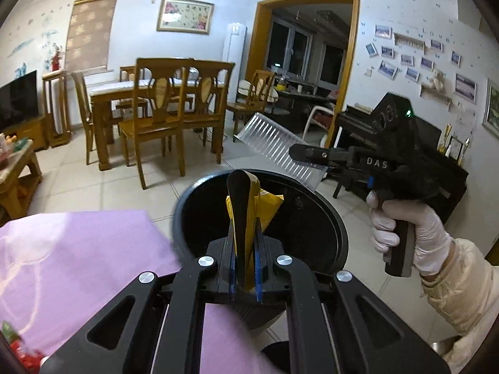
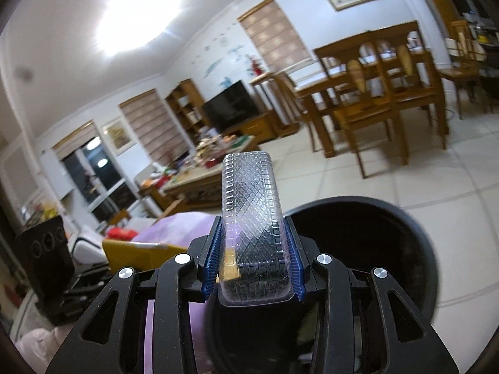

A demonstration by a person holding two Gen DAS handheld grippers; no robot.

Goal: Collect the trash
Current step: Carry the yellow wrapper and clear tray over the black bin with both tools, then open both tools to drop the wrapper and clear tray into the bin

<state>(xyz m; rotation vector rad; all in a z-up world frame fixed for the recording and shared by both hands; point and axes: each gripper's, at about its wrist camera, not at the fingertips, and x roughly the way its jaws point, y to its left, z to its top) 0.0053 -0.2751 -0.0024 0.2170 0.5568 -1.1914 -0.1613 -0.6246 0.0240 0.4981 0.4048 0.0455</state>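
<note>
Pale tiled floor (image 1: 93, 184) running back to a wooden dining table (image 1: 131, 93) ringed with chairs, a dark television (image 1: 17, 99) at far left, a doorway with an orange frame (image 1: 307, 0) at far right. Near left, a purple cloth (image 1: 78, 249) spread over a surface. Just right of it, a round black trash bin (image 1: 312, 218) standing open on the tiles. Left gripper (image 1: 244, 249) near centre, pinched tight on a yellow wrapper (image 1: 268, 208), wrapper poking up over the bin's mouth. Further right, a gloved hand (image 1: 405, 227) in a cream sleeve (image 1: 461, 296) gripping the right gripper (image 1: 299, 152), clamped on a clear ribbed plastic tray (image 1: 274, 143) held in the air above the bin's far rim. From its own camera, right gripper (image 2: 254, 265) with blue pads pressed on both sides of the clear ribbed plastic tray (image 2: 249, 193), trash bin (image 2: 389, 233) just below and to the right.
</note>
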